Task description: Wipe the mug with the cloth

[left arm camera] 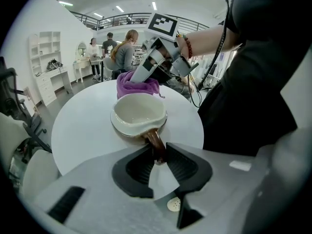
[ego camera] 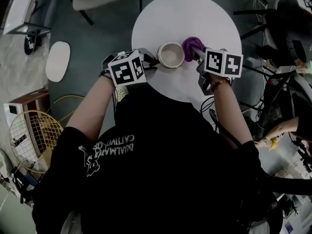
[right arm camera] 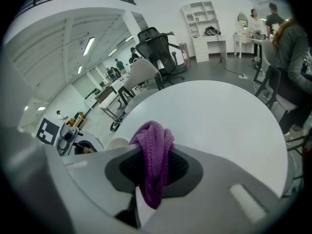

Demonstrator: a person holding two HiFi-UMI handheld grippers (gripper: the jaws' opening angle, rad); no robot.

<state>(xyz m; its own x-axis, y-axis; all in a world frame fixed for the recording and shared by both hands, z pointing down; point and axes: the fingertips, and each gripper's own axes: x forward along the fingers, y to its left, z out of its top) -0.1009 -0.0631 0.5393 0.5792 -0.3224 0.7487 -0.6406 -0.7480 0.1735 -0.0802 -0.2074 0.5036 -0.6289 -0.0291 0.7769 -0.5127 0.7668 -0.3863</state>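
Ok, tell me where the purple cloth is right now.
Head view, centre right: the purple cloth is bunched in the right tool, right beside the mug on the side opposite its handle, over the round white table.

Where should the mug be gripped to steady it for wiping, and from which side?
Its brown handle, approached from the person's left. The handle juts sideways off the mug toward the left gripper and is thin enough for the jaws, which are closed on it. That leaves the rest free for the cloth on the opposite side.

mug (ego camera: 171,55) on the table (ego camera: 195,13), cloth (ego camera: 191,44) against its right side.
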